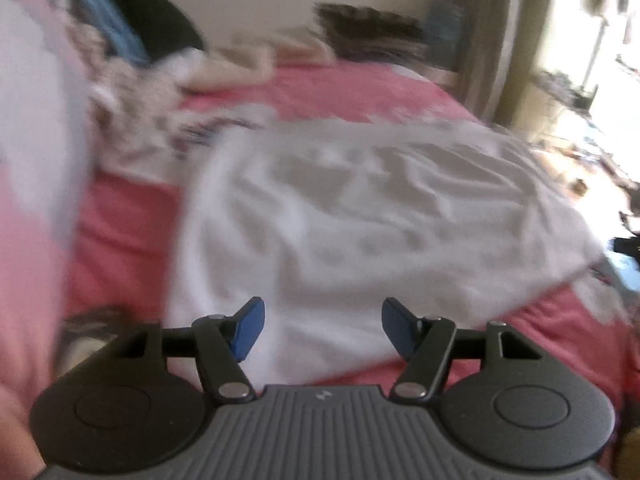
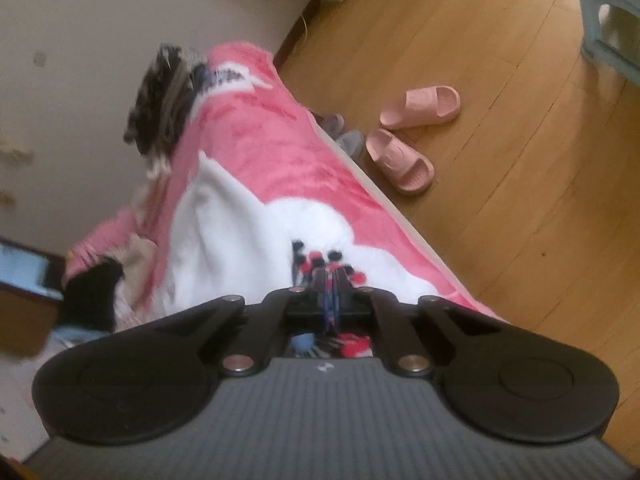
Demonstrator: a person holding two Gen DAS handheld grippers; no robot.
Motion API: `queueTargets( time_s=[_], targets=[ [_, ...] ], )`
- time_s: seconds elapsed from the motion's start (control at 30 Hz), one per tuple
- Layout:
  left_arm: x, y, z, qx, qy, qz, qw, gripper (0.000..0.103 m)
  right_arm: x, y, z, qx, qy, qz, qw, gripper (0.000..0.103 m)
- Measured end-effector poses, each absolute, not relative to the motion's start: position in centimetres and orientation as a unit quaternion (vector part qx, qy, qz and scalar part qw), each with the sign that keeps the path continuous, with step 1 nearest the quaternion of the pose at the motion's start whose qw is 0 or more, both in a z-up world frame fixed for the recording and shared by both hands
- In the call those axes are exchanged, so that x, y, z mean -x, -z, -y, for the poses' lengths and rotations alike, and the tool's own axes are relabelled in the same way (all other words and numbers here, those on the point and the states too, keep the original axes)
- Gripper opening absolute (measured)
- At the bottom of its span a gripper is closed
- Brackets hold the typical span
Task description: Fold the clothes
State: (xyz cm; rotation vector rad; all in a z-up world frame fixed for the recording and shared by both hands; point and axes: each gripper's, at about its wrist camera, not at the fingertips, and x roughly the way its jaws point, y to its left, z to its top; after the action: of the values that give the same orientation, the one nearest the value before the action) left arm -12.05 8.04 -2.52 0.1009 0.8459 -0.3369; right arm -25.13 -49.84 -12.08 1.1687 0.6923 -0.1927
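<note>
A white garment point(image 1: 360, 208) lies spread and wrinkled on the pink bed cover point(image 1: 320, 92). My left gripper point(image 1: 323, 328) hangs just above its near edge, open, with nothing between the blue pads point(image 1: 249, 328). In the right wrist view my right gripper point(image 2: 330, 280) is shut on a white garment point(image 2: 240, 248), pinching it at its red, black and blue print. That cloth stretches away from the fingers over the pink bed cover point(image 2: 256, 136). Both views are blurred.
A heap of unfolded clothes point(image 1: 132, 40), blue, black and patterned, lies at the back left of the bed. A dark folded stack point(image 1: 368, 28) sits by the wall. Blurred pink and white cloth point(image 1: 36, 140) fills the left edge. Two pink slippers point(image 2: 416, 108) lie on the wooden floor point(image 2: 520, 160) beside the bed.
</note>
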Motion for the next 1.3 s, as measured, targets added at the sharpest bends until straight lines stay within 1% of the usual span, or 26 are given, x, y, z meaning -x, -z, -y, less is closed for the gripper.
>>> queueTargets(
  time_s=[0.03,0.1,0.13,0.17,0.2,0.27,0.33,0.37,0.4,0.53,0.63,0.67,0.73,0.77,0.8,0.87,0.9,0.97,1.07,1.2,1.3],
  targets=[
    [11.6,2.4,-8.5,-0.047,0.14,-0.407,0.901,0.065,24.9,12.1,49.9,-0.54,0.088,-0.317,0.775,0.005],
    [10.1,2.5,-9.2,-0.045,0.101,-0.417,0.902,0.056,24.3,12.3,49.8,-0.543,0.083,-0.314,0.774,0.006],
    [9.5,2.6,-9.5,-0.042,0.091,-0.422,0.901,0.055,24.1,12.3,49.7,-0.545,0.078,-0.314,0.774,0.007],
    [9.2,2.7,-9.6,-0.039,0.087,-0.425,0.9,0.051,23.8,12.3,49.6,-0.545,0.073,-0.313,0.775,0.007],
    [8.8,2.8,-9.8,-0.036,0.083,-0.427,0.9,0.043,23.5,12.4,49.5,-0.545,0.069,-0.312,0.775,0.009],
    [8.1,3.1,-10.2,-0.029,0.075,-0.433,0.898,0.035,22.9,12.7,49.2,-0.548,0.064,-0.311,0.774,0.01],
    [7.5,3.3,-10.5,-0.022,0.066,-0.439,0.896,0.022,22.4,13.0,49.0,-0.552,0.059,-0.31,0.772,0.01],
    [7.1,3.4,-10.7,-0.019,0.062,-0.442,0.895,0.005,22.3,13.1,49.0,-0.554,0.057,-0.31,0.771,0.01],
    [6.8,3.6,-10.8,-0.015,0.058,-0.444,0.894,0.004,22.2,13.2,48.9,-0.555,0.056,-0.31,0.77,0.01],
    [6.8,3.5,-11.6,-0.03,0.023,-0.442,0.896,0.003,22.2,13.3,48.8,-0.557,0.055,-0.31,0.769,0.01],
    [6.0,4.5,-13.0,0.009,0.008,-0.467,0.884,0.002,22.5,13.6,49.2,-0.56,0.063,-0.309,0.766,0.01],
    [6.0,4.4,-13.2,0.019,0.014,-0.466,0.884,0.004,22.5,13.7,49.4,-0.563,0.067,-0.308,0.764,0.01],
    [6.1,3.7,-13.2,0.026,0.02,-0.458,0.888,0.013,22.7,13.7,49.6,-0.564,0.07,-0.305,0.765,0.01],
    [6.3,3.3,-13.3,0.027,0.019,-0.452,0.891,0.022,22.7,13.7,49.8,-0.563,0.071,-0.303,0.766,0.01],
    [6.4,2.9,-13.3,0.029,0.019,-0.446,0.894,0.028,22.6,13.5,49.9,-0.561,0.071,-0.3,0.768,0.01],
    [6.4,2.0,-13.2,0.031,0.023,-0.433,0.9,0.031,22.3,13.3,50.2,-0.559,0.069,-0.295,0.772,0.01],
    [6.3,1.7,-13.1,0.031,0.028,-0.429,0.902,0.036,22.1,13.2,50.3,-0.558,0.067,-0.294,0.773,0.01],
    [6.1,1.3,-12.6,0.029,0.034,-0.425,0.904,0.041,21.4,12.9,50.4,-0.551,0.06,-0.295,0.778,0.01],
    [5.5,1.0,-11.8,0.03,0.035,-0.423,0.905,0.044,19.9,12.6,50.3,-0.539,0.045,-0.301,0.785,0.014],
    [3.7,0.6,-11.0,0.04,0.035,-0.43,0.901,0.052,17.6,11.9,49.7,-0.507,0.039,-0.318,0.8,0.024],
    [1.8,0.9,-10.3,0.053,0.031,-0.438,0.897,0.051,15.6,11.2,48.9,-0.469,0.034,-0.34,0.814,0.025]
  ],
)
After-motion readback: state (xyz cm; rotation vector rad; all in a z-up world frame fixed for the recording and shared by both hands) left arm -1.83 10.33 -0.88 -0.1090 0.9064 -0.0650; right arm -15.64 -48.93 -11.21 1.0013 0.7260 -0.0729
